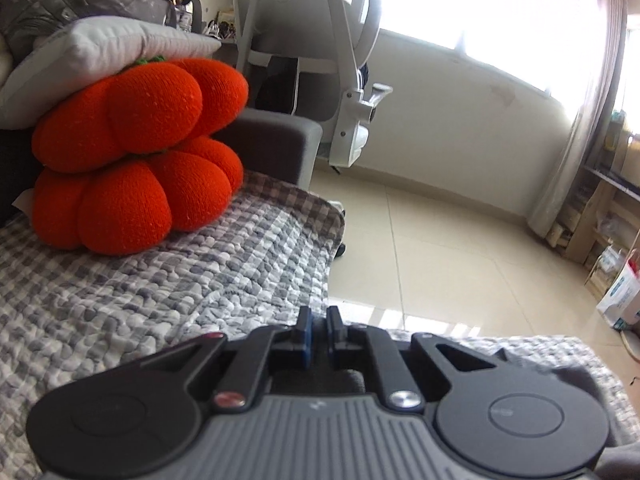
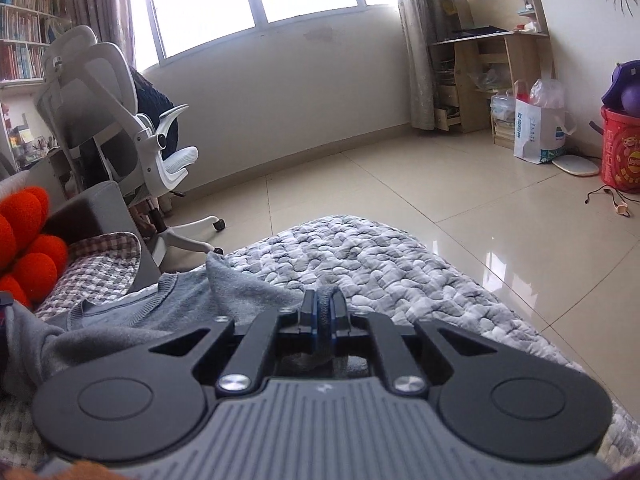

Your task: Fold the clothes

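A grey sweatshirt [image 2: 180,304] lies crumpled on the pebble-patterned quilt [image 2: 380,264] that covers the sofa seat. My right gripper [image 2: 324,312] is shut on a ribbed edge of the sweatshirt, which sticks up between the pads. In the left wrist view my left gripper [image 1: 319,328] has its jaws close together with a narrow gap, above the quilt [image 1: 160,288] near its front edge; a bit of grey cloth [image 1: 552,376] shows beneath it at the lower right. I cannot tell whether it holds any cloth.
Two orange pumpkin cushions [image 1: 136,140] are stacked at the sofa's left under a grey pillow [image 1: 100,52]. A white office chair [image 2: 120,128] stands beyond the sofa arm [image 1: 272,140]. Tiled floor [image 2: 440,184], shelves [image 2: 480,80], a white bag [image 2: 540,128] and a red basket [image 2: 622,156] are at right.
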A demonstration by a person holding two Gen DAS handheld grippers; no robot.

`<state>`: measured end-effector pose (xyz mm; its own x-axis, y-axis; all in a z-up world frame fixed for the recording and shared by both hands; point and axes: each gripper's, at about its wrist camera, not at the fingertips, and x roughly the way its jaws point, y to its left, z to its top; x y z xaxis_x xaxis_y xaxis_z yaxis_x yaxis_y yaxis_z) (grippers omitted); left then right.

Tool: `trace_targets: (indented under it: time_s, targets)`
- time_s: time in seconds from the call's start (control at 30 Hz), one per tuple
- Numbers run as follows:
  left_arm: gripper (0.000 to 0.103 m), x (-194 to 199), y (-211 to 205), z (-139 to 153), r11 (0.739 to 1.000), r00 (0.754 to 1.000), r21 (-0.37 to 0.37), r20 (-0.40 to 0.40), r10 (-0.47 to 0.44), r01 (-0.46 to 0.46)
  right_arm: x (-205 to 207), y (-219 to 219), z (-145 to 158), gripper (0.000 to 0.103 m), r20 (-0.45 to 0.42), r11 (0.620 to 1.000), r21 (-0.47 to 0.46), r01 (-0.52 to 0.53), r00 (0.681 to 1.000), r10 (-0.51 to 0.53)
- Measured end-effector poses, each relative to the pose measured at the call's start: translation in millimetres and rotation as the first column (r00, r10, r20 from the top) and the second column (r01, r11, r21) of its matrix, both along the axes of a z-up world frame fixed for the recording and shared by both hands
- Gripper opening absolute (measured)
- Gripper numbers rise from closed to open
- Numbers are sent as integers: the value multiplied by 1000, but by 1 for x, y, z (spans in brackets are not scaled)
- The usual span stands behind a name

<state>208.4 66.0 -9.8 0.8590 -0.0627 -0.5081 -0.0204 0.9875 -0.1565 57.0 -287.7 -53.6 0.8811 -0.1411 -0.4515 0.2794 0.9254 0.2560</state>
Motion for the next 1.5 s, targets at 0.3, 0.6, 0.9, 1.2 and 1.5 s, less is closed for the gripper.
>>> trace_targets:
  time_s: [0.3,0.6,0.9,1.2,1.5]
  targets:
    - [15,9,-3,-26,998,996,-55,-86,-10,6,8,3,-5,7,-34,1000,23,-3,999,3]
    - [47,-38,0,-1,986,990,-145,-99,-101,86,3,1,2,8,-29,996,85,8,1000,-5]
    - [47,-78,-2,-12,954,967,-269,-176,-186,135,-4,-2,6,8,-27,992,130,1,1000,3]
    - [45,-88,4,-42,957,969,-266,-184,-166,113,-7,-5,6,8,-40,989,145,-17,999,23]
    - [8,-88,8,-52,922,959,-339,-139,-245,187,-4,-5,6,8,-50,990,141,-18,998,26]
